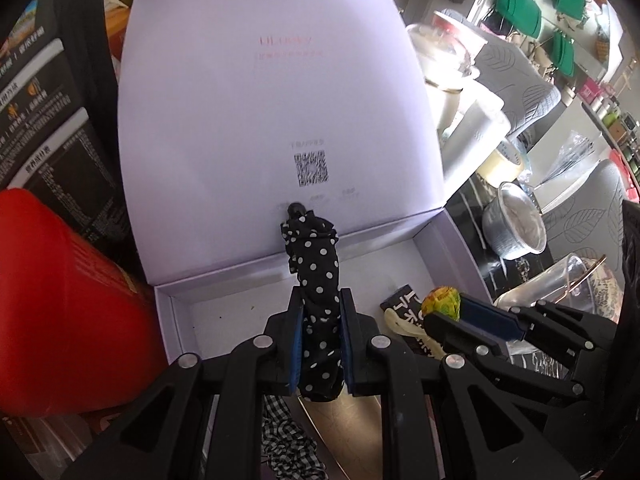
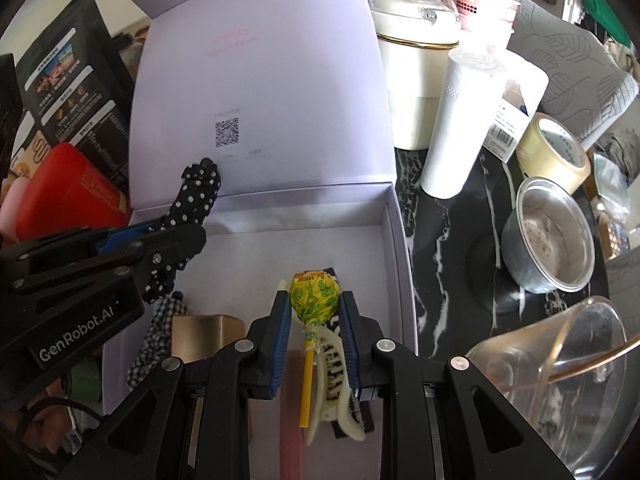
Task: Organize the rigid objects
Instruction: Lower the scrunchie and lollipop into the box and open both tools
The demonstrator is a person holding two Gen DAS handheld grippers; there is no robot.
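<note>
My left gripper (image 1: 320, 296) is shut on a black, white-dotted fabric-covered stick (image 1: 316, 256), held over the back left of an open white box (image 1: 452, 248). Its tip is near the raised lid (image 1: 280, 100). My right gripper (image 2: 314, 300) is shut on a lollipop (image 2: 316, 288) in a yellow-green wrapper, its yellow stick running back between the pads. It hangs over the box's right half (image 2: 396, 248). In the box lie a cream hair clip (image 2: 336, 364) on a black packet, a gold box (image 2: 204, 332) and checkered cloth (image 2: 156, 340). The left gripper (image 2: 180, 224) shows at the left of the right wrist view.
A red container (image 1: 60, 300) and black printed packs crowd the box's left side. To its right on the dark marble top stand a white cylinder (image 2: 460, 120), a cream pot (image 2: 416, 60), a tape roll (image 2: 554, 152), a metal bowl (image 2: 548, 236) and a glass jug (image 2: 560, 380).
</note>
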